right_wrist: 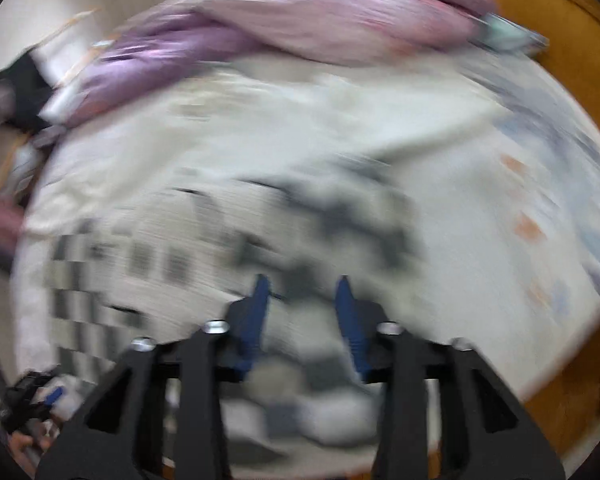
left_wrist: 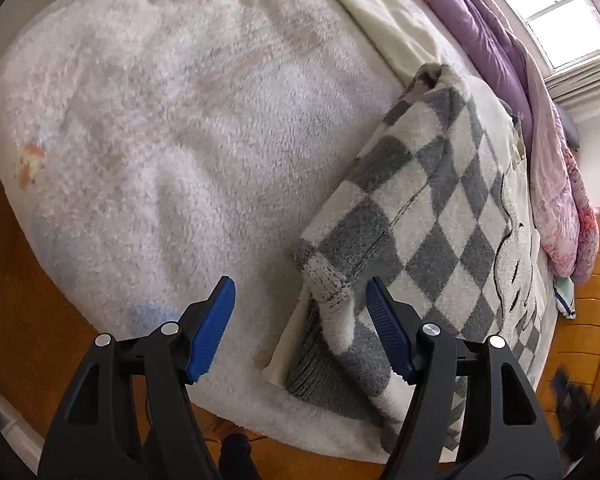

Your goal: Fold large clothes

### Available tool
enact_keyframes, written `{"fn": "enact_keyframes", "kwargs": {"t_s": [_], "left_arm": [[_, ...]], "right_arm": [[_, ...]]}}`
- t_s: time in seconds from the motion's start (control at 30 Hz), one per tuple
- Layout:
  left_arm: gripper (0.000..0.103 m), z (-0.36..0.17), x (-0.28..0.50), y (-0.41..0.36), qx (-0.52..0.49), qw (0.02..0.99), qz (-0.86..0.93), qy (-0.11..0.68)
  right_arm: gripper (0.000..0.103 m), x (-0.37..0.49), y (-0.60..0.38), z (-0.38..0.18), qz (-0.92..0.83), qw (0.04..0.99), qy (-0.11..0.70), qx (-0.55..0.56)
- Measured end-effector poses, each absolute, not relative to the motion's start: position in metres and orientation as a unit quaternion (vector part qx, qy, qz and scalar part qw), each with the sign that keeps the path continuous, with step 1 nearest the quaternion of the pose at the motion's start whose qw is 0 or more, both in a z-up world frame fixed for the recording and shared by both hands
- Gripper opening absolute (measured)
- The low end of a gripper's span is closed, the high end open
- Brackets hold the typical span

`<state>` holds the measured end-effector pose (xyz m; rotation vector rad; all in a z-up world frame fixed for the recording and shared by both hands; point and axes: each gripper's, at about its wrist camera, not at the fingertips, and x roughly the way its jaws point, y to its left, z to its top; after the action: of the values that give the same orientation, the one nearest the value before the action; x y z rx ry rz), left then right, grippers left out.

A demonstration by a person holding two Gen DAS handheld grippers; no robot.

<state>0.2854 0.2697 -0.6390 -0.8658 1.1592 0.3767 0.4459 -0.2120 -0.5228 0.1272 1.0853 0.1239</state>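
Note:
A grey-and-white diamond-checked knit sweater [left_wrist: 428,216] lies partly folded on the white fleece bed cover [left_wrist: 172,128]. Its ribbed cuff [left_wrist: 328,280] and hem sit just ahead of my left gripper [left_wrist: 300,300], which is open with nothing between its blue pads. The right wrist view is blurred by motion; the sweater [right_wrist: 228,252] shows there as grey checks under my right gripper [right_wrist: 302,292]. Its jaws stand apart over the fabric, and I cannot tell whether cloth is between them. The other gripper [right_wrist: 40,396] shows at the lower left.
A purple and pink quilt [left_wrist: 512,80] is bunched along the far side of the bed, also in the right wrist view [right_wrist: 300,20]. A wooden headboard [left_wrist: 588,320] and wooden floor [left_wrist: 16,320] border the bed. A window [left_wrist: 548,12] is beyond.

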Motion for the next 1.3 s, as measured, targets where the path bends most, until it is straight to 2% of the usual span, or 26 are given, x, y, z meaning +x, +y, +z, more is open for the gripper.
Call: {"fn": "enact_keyframes", "kwargs": {"t_s": [0.03,0.1,0.27,0.37,0.5,0.77,0.97,1.23,1.3], "left_arm": [[0.069,-0.64,0.286,0.271,-0.399,0.732,0.167,0.526],[0.069,-0.644,0.291,0.268,-0.406,0.729,0.165,0.526],[0.069,-0.653,0.29,0.267,-0.416,0.722,0.156,0.53],[0.069,-0.659,0.286,0.269,-0.429,0.716,0.158,0.528],[0.069,-0.666,0.278,0.272,-0.453,0.703,0.158,0.525],[0.069,-0.672,0.267,0.269,-0.481,0.694,0.134,0.518],[0.068,-0.674,0.261,0.264,-0.481,0.695,0.126,0.52],[0.06,-0.676,0.252,0.247,-0.524,0.674,0.084,0.514],[0.053,-0.681,0.251,0.246,-0.531,0.666,0.088,0.516]], "right_arm": [[0.013,0.462,-0.186,-0.528,0.087,0.85,0.516,0.058],[0.005,0.492,-0.145,-0.542,0.126,0.847,0.513,0.052],[0.001,0.564,-0.085,-0.603,0.145,0.809,0.566,0.069],[0.001,0.578,-0.079,-0.64,0.137,0.781,0.603,0.087],[0.0,0.562,-0.09,-0.639,0.139,0.773,0.607,0.125],[0.001,0.448,-0.106,-0.631,0.153,0.757,0.625,0.115],[0.0,0.402,-0.117,-0.647,0.144,0.757,0.626,0.118],[0.0,0.416,-0.121,-0.654,0.144,0.748,0.635,0.129],[0.0,0.414,-0.123,-0.654,0.145,0.749,0.633,0.132]]}}
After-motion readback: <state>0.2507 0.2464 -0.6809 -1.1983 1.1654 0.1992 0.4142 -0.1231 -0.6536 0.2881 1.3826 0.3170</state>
